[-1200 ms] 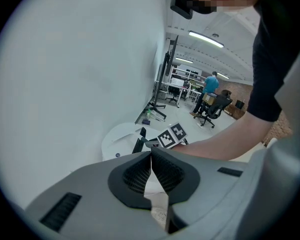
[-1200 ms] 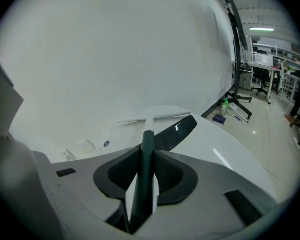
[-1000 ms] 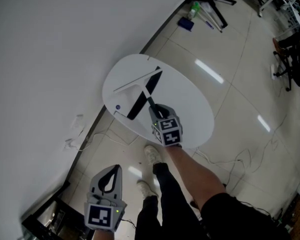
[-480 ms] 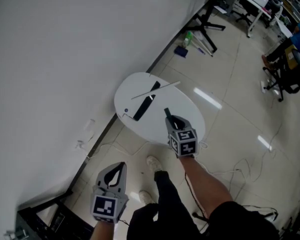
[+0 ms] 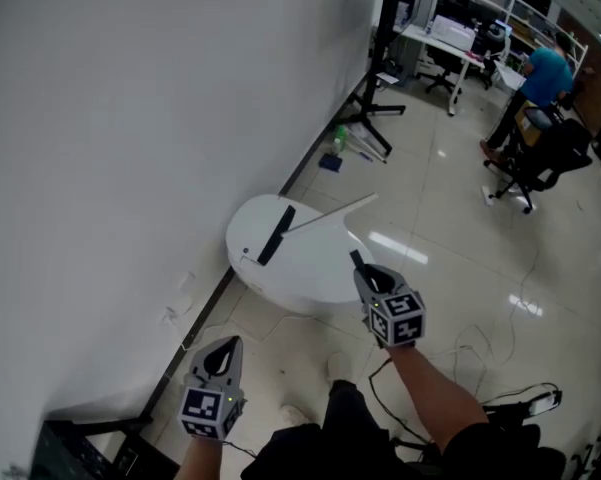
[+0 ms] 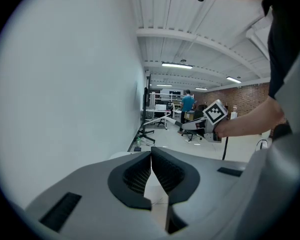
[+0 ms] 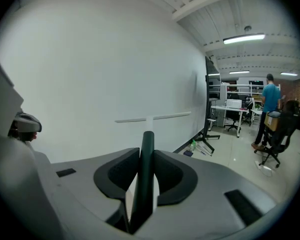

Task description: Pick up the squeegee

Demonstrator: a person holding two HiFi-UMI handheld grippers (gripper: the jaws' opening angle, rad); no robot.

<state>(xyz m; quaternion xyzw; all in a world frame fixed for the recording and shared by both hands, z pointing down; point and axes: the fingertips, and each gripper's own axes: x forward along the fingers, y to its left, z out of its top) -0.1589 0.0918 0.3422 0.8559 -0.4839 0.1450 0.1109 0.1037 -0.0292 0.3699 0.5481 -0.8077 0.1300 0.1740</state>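
The squeegee has a dark handle (image 7: pixel 146 176) and a thin white T-shaped blade (image 7: pixel 152 117). My right gripper (image 7: pixel 147 156) is shut on the handle. In the head view this right gripper (image 5: pixel 363 271) hangs over the near right edge of the round white table (image 5: pixel 305 273), and the white blade (image 5: pixel 332 212) sticks out above the table's far side. My left gripper (image 5: pixel 224 348) hangs low at the lower left, away from the table. Its jaws (image 6: pixel 150 156) meet at the tips with nothing between them. The left gripper view also shows the blade (image 6: pixel 157 119).
A black bar (image 5: pixel 276 235) lies on the table near the wall. A white wall fills the left. Beyond the table stand a tripod base (image 5: pixel 372 108) and a green bottle (image 5: pixel 339 139). A person in a blue shirt (image 5: pixel 548 73), an office chair (image 5: pixel 533 163) and floor cables (image 5: pixel 510 398) are at the right.
The right gripper has lifted the squeegee off the table and drawn it back toward me. The black bar stayed on the table. The head view has risen and shows more room.
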